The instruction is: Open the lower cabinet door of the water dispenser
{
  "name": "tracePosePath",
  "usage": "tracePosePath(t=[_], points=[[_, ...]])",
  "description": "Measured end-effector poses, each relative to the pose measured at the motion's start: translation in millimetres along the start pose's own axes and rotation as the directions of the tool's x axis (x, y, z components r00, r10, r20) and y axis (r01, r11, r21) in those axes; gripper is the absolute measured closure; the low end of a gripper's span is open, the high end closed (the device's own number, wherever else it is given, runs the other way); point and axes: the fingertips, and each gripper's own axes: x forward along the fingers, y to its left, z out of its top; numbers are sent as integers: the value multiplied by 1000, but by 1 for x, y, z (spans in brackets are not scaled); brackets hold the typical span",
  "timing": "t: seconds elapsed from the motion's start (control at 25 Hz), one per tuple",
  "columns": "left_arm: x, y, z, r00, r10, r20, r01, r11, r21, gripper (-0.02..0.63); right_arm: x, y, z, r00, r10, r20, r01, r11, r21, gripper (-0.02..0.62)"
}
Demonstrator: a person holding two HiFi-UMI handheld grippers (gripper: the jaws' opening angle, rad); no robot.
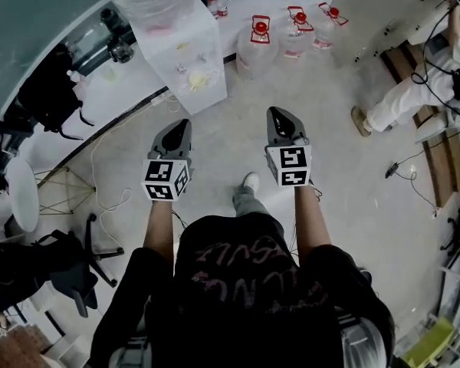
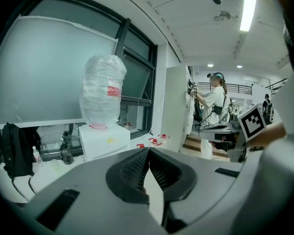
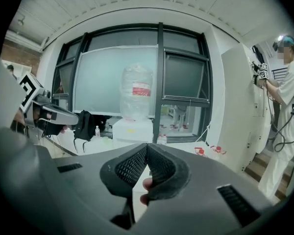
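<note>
Pale speckled floor (image 1: 353, 205) with a white cable (image 1: 111, 198) trailing across it; a row of spare water jugs (image 1: 259, 44) with red caps stands on it. Large frosted window (image 3: 112, 77) in dark frames; white panelled ceiling with a lit strip light (image 2: 247, 13). Black office chair (image 1: 69, 274) at left; black backpack (image 2: 17, 148) on the white ledge (image 1: 119, 90) below the window.

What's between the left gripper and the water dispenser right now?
Nothing but bare floor. The head view shows that stretch open between the left gripper and the base of the water dispenser.
</note>
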Motion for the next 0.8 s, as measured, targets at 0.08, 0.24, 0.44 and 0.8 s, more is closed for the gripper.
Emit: tracePosePath(t=[0.08, 0.24, 0.44, 0.8], points=[[18, 0, 2, 1000, 20, -13, -20, 1000, -7, 595, 16, -15, -1, 1000, 23, -7, -23, 1000, 0, 583], [44, 4, 2, 998, 56, -30, -57, 998, -24, 595, 44, -36, -3, 998, 61, -17, -61, 998, -4, 583], [62, 17, 3, 996, 79, -45, -81, 996, -43, 595, 73, -44, -5, 995, 90, -38, -90, 996, -3, 583], [105, 61, -9, 996, 50, -74, -56, 996, -76, 595, 130, -37, -4, 993, 86, -76, -87, 996, -11, 583]])
